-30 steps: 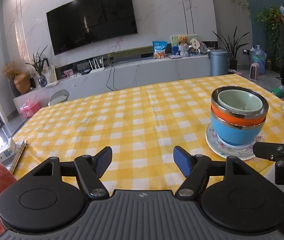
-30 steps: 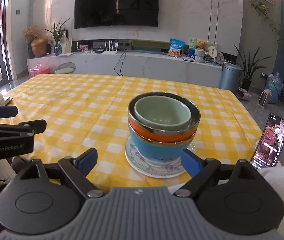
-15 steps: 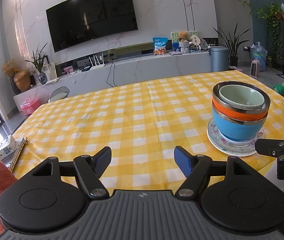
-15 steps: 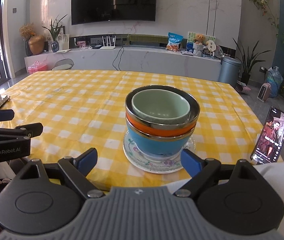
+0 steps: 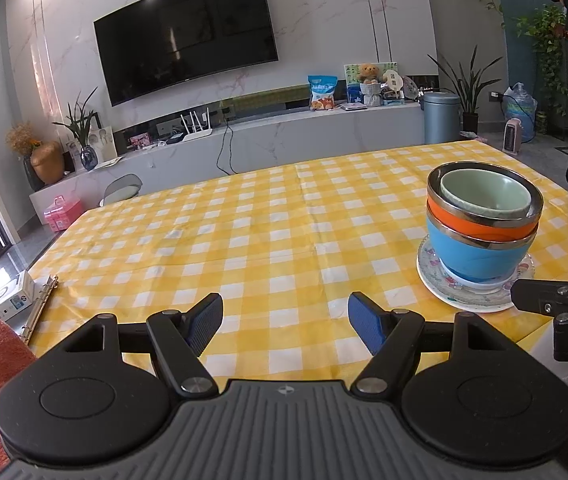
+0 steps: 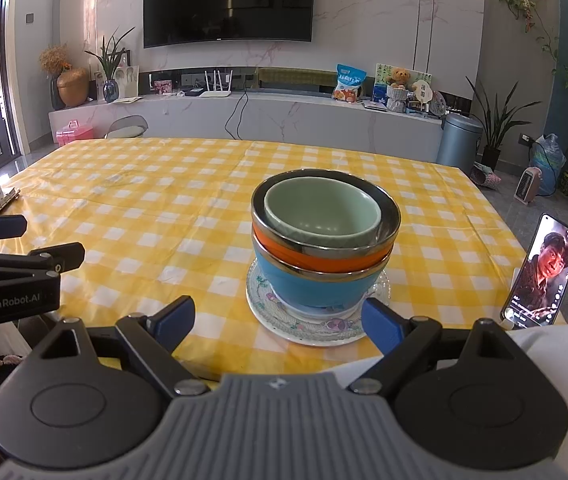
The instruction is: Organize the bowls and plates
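From the left wrist, the left gripper (image 5: 284, 322) has its fingers (image 5: 204, 322) spread wide, holding nothing, above the desk (image 5: 244, 240) near its front edge. The bowls (image 5: 483, 224) sit stacked on a plate (image 5: 439, 284) toward the right edge.

From the right wrist, the right gripper (image 6: 278, 322) has its fingers (image 6: 379, 326) wide apart and empty, just before the plate (image 6: 307, 330) and bowls (image 6: 323, 248) at the front edge.

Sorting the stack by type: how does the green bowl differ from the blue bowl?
The green bowl is smaller and sits on top, nested inside the orange bowl; the blue bowl is wider and sits lowest, on the plate. The blue bowl has a metal rim; the green bowl shows none. Both stand upright.
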{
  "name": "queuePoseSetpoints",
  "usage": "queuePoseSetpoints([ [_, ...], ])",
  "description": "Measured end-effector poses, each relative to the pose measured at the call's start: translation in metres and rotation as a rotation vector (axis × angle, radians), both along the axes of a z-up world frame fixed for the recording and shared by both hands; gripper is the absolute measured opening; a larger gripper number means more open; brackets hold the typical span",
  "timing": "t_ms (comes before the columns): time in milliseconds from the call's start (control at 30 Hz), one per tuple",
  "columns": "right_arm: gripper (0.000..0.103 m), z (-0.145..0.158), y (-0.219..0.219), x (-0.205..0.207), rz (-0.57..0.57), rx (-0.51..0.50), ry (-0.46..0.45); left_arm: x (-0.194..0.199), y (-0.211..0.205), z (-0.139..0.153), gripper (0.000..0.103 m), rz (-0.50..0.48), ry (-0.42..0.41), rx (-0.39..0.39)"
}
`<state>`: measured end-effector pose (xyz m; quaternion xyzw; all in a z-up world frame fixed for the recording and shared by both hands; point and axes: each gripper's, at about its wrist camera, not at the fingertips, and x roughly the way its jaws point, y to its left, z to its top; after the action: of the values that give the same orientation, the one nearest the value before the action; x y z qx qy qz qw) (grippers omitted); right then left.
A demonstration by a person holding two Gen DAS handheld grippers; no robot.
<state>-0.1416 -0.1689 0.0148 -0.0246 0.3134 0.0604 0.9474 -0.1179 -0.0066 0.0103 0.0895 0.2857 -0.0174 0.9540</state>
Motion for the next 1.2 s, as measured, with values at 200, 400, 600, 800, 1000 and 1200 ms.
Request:
queuePoseSetpoints([
  [200, 0.089, 0.0001, 0.0000, -0.0001, 0.000, 0.000, 0.000, 0.0002, 0.0005, 0.0005, 0.084, 0.000, 0.000, 0.001],
  [400, 0.089, 0.0000, -0.0001, 0.0000, 0.001, -0.002, 0.000, 0.0002, 0.0015, 0.0001, 0.084, 0.005, 0.001, -0.001],
  [600, 0.089, -0.0005, -0.0012, 0.0007, 0.004, -0.006, 0.002, 0.0004, 0.0018, 0.0003, 0.084, 0.006, 0.002, -0.001],
  [800, 0.089, -0.0012, -0.0024, 0.0010, 0.013, -0.003, 0.001, -0.0003, 0.0037, -0.0006, 0.084, 0.011, 0.004, -0.003],
  [1000, 0.089, -0.0010, -0.0046, 0.0022, 0.027, 0.005, -0.001, -0.0006, 0.0041, -0.0006, 0.084, 0.016, 0.004, -0.003],
  [1200, 0.089, -0.0012, -0.0049, 0.0023, 0.029, 0.005, -0.002, -0.0004, 0.0042, -0.0005, 0.084, 0.016, 0.004, -0.003],
])
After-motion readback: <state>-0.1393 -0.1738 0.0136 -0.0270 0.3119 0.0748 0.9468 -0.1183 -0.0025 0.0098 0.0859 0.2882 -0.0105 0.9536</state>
